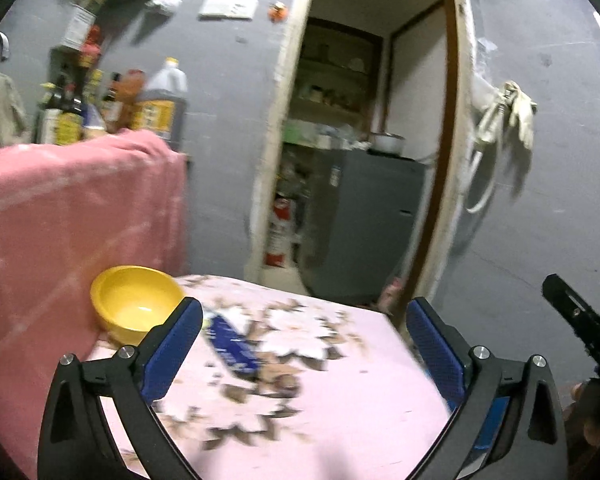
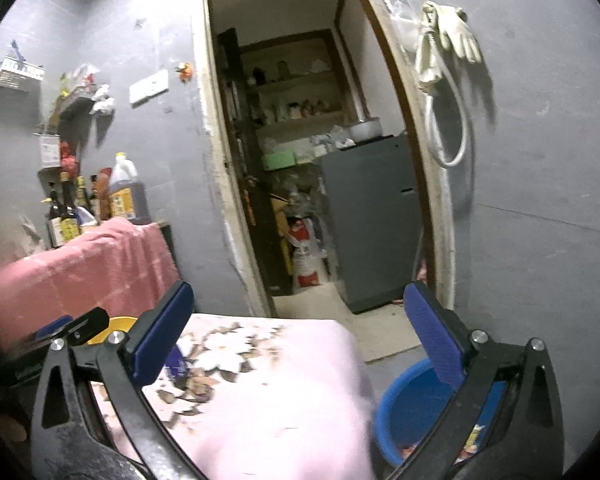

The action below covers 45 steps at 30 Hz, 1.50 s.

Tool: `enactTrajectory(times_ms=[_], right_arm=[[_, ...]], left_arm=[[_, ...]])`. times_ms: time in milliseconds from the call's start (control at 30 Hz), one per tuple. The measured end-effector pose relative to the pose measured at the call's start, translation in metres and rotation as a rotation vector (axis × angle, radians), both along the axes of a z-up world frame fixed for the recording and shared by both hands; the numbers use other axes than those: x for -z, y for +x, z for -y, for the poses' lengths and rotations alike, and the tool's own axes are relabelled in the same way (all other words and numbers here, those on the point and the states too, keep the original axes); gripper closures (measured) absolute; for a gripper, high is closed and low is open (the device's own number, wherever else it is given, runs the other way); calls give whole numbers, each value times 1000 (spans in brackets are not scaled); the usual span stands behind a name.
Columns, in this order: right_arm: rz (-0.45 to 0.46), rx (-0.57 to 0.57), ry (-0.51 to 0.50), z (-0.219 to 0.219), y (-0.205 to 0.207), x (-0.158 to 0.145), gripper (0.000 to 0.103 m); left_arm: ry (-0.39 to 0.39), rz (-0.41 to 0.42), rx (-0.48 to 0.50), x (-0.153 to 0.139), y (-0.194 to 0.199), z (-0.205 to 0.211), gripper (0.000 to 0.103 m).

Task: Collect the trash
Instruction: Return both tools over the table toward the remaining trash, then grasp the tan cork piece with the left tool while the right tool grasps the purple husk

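A blue wrapper (image 1: 232, 346) lies flat on the table's pink flowered cloth (image 1: 340, 400), just right of a yellow bowl (image 1: 136, 302). My left gripper (image 1: 304, 308) hovers over the table with its jaws wide apart and nothing between them; the wrapper is below and ahead of its left finger. My right gripper (image 2: 298, 290) is open and empty too, above the table's right edge. In the right wrist view the blue wrapper (image 2: 178, 362) is partly hidden behind the left finger. A blue basin (image 2: 416, 400) on the floor right of the table holds colourful scraps.
A counter draped in pink towel (image 1: 60, 220) stands left of the table, with bottles and a large jug (image 1: 164, 100) behind it. Ahead is a doorway with a grey cabinet (image 1: 364, 220). Pale gloves (image 1: 508, 116) hang on the grey wall.
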State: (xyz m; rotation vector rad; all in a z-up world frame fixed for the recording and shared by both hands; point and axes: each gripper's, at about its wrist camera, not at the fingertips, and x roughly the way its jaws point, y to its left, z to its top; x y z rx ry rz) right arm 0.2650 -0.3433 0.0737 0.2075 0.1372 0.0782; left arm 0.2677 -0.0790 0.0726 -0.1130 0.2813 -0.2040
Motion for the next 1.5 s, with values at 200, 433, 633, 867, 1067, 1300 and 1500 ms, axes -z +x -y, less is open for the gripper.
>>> enactTrajectory(times_ms=[200, 433, 633, 867, 1067, 1300, 1500], right_arm=[[41, -64, 5, -36, -4, 5, 0], [61, -137, -33, -71, -2, 17, 0], [13, -192, -71, -90, 17, 34, 0], [-29, -231, -146, -103, 45, 53, 0], [-78, -259, -193, -112, 71, 69, 0], [-199, -282, -209, -117, 103, 88, 0], [-317, -318, -206, -116, 128, 103, 2]], left_arm=[[18, 27, -117, 9, -18, -42, 3], [9, 30, -201, 28, -27, -68, 3], [20, 14, -226, 45, -23, -73, 3], [22, -4, -236, 61, -4, -75, 3], [52, -35, -229, 71, 14, -73, 3], [143, -140, -182, 86, 40, -62, 3], [152, -240, -103, 101, 63, -58, 17]])
